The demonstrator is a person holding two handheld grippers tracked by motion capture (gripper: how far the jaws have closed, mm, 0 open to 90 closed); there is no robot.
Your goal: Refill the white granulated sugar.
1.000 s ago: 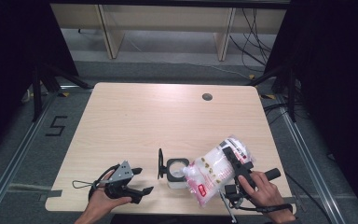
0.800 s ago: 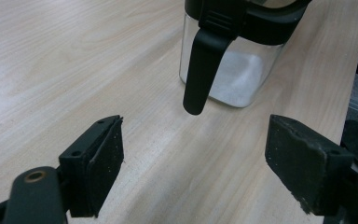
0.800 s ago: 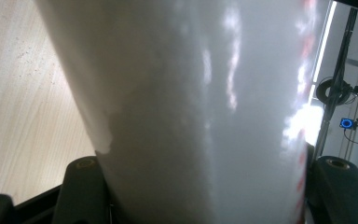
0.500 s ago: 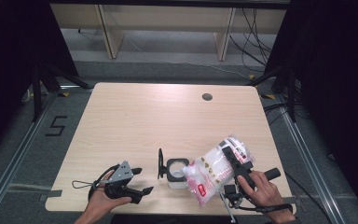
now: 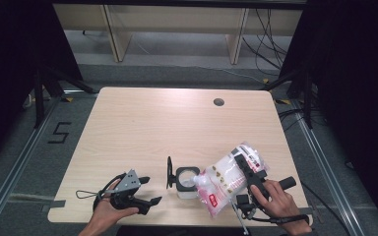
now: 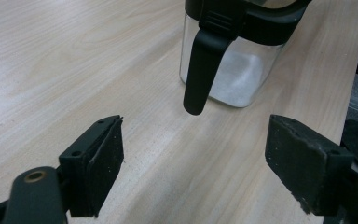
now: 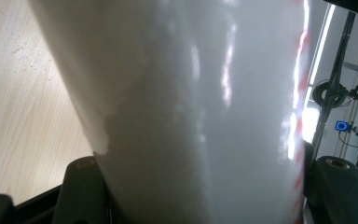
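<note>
A clear square jar (image 5: 187, 183) with a black rim stands near the table's front edge, its black lid (image 5: 169, 172) flipped open to the left. White powder lies in the jar (image 6: 235, 70). My right gripper (image 5: 248, 169) is shut on a clear bag of white powder (image 5: 226, 179) with red print, tilted so its lower corner meets the jar's mouth. The bag (image 7: 191, 107) sits squeezed between the jaws in the right gripper view. My left gripper (image 5: 145, 189) rests open on the table left of the jar, its pads (image 6: 100, 163) wide apart.
A round cable hole (image 5: 219, 102) lies at the table's far right. The wooden table (image 5: 167, 128) is bare beyond the jar. Shelving legs and cables stand on the floor behind it. A thin cable loop (image 5: 86, 194) trails from the left gripper.
</note>
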